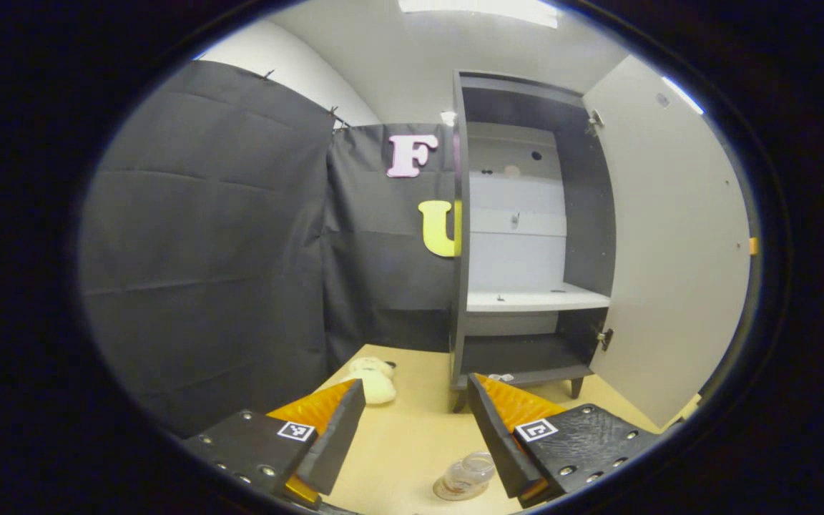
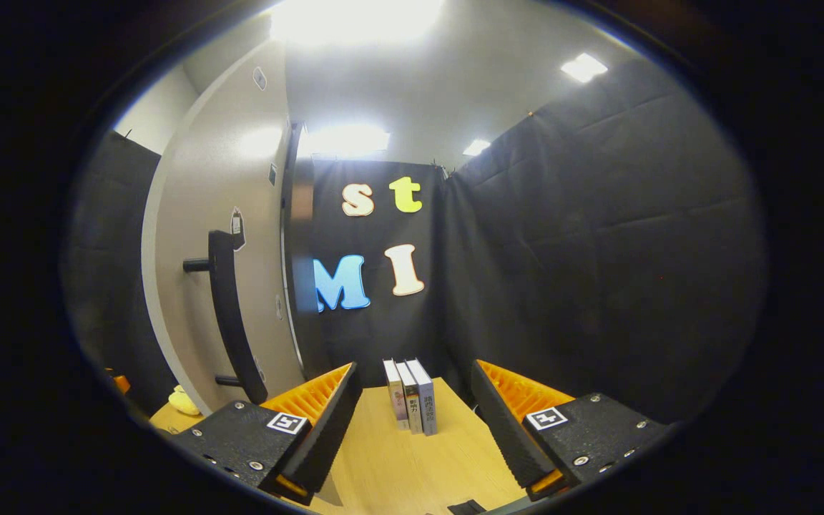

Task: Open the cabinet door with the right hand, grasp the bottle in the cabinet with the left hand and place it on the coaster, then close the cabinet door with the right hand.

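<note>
**Bottle out and set down, door left to close**

Nearest in the left gripper view, the left gripper stands wide, its fingers holding nothing and touching nothing. Just below and between them, close to the right finger, the small clear plastic bottle rests on the pale wooden table, apparently on a round coaster whose edge peeps out under it; the fit cannot be judged closely. Farther off lies a cream soft toy, then the dark grey cabinet with its white shelves bare and the light grey cabinet door swung fully open.

In the right gripper view, the right gripper is likewise spread wide and holds nothing. Beyond it stand three upright books; to the left hangs the door's black bar handle, apart from the fingers.

Judged from this, opening, grasping and placing look done; closing the door remains for the right gripper.
</note>
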`<state>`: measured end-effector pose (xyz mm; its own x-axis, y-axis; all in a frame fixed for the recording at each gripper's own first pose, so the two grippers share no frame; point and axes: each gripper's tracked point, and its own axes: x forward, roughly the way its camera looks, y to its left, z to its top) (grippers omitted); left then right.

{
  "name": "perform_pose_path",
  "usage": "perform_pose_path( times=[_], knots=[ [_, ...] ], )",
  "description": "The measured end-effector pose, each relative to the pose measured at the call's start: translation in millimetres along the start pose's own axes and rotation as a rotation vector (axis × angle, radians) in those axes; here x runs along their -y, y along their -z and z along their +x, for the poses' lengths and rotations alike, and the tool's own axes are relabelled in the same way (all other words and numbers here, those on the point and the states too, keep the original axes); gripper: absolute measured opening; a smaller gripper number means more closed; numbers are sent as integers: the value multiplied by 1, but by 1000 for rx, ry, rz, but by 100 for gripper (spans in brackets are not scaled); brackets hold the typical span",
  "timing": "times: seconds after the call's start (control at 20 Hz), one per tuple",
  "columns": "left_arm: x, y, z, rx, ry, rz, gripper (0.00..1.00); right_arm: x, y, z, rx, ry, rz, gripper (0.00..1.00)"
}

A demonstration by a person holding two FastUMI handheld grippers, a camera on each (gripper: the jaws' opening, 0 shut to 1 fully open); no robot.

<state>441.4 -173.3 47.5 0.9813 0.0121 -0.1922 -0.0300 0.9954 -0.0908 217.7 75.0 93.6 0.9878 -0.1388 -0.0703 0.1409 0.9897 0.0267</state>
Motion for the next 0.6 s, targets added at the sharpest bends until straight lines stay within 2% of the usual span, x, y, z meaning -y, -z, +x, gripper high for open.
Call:
perform_pose_path(
  times=[0.1,0.2,0.3,0.35,0.4,0.45,0.5,0.55,0.6],
  knots=[
    [-5,-4,1,11,6,4,86,-1,-10,-3,16,50,-20,95],
    [-13,-6,0,12,4,14,82,-8,-16,-9,32,74,-14,95],
    [-18,-6,-2,12,6,17,86,-22,-18,-10,37,72,-4,95],
    [-21,-6,-2,11,6,21,86,-27,-19,-9,39,76,-6,91],
    [-26,-5,-2,12,4,23,86,-28,-19,-10,39,81,-10,95],
    [-29,-6,-2,12,2,22,82,-32,-19,-11,36,81,-14,95],
    [-32,-5,-1,10,0,16,82,-36,-18,-13,35,75,-15,91],
    [-33,-4,-2,9,0,10,82,-43,-19,-15,37,66,-15,95],
    [-37,-4,-2,10,-2,5,82,-44,-21,-19,44,91,-34,95]
  ],
)
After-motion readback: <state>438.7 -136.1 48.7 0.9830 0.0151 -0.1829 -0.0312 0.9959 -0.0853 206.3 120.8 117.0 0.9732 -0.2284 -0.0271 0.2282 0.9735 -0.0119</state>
